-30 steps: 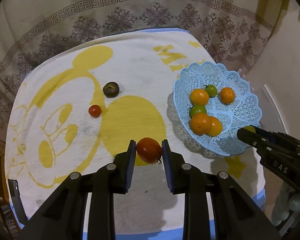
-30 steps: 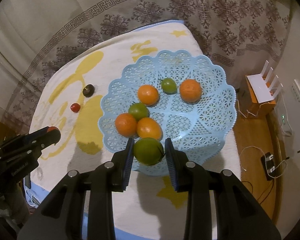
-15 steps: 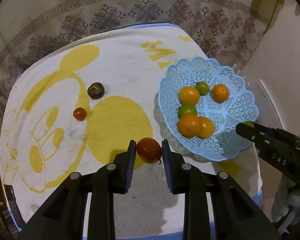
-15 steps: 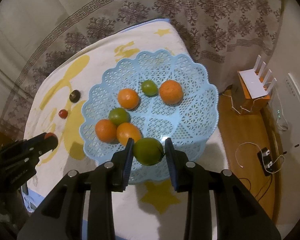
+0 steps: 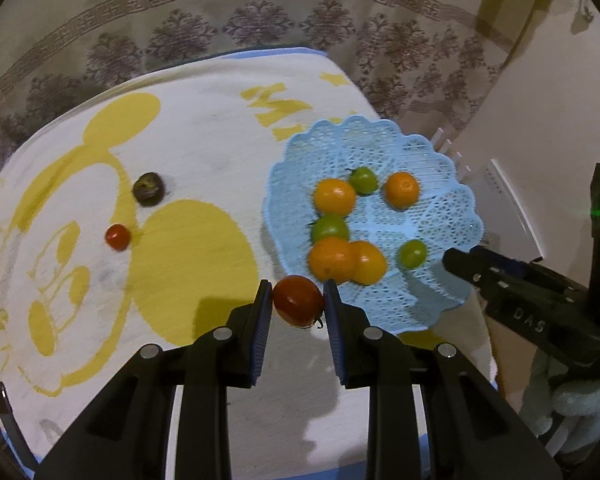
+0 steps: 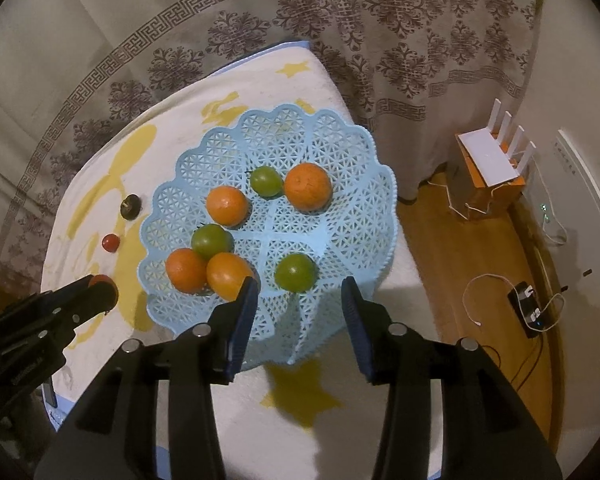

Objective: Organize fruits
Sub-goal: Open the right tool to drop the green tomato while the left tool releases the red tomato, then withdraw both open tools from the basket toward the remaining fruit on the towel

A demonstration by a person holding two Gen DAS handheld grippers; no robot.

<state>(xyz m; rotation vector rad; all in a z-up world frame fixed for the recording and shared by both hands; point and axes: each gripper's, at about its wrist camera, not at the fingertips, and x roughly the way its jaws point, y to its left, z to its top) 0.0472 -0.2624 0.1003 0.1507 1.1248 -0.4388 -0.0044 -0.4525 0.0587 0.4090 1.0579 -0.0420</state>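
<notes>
Seven fruits sit in your basket (image 6: 364,168). Right claw (image 6: 300,300) is opening, empty; left claw (image 5: 296,306) grips a red tomato (image 5: 298,299). Two fruits wait on the towel (image 5: 204,128).

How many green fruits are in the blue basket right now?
3. One green fruit at the far side, one mid-left touching the orange fruits, one nearest the right gripper. None appear hidden.
</notes>
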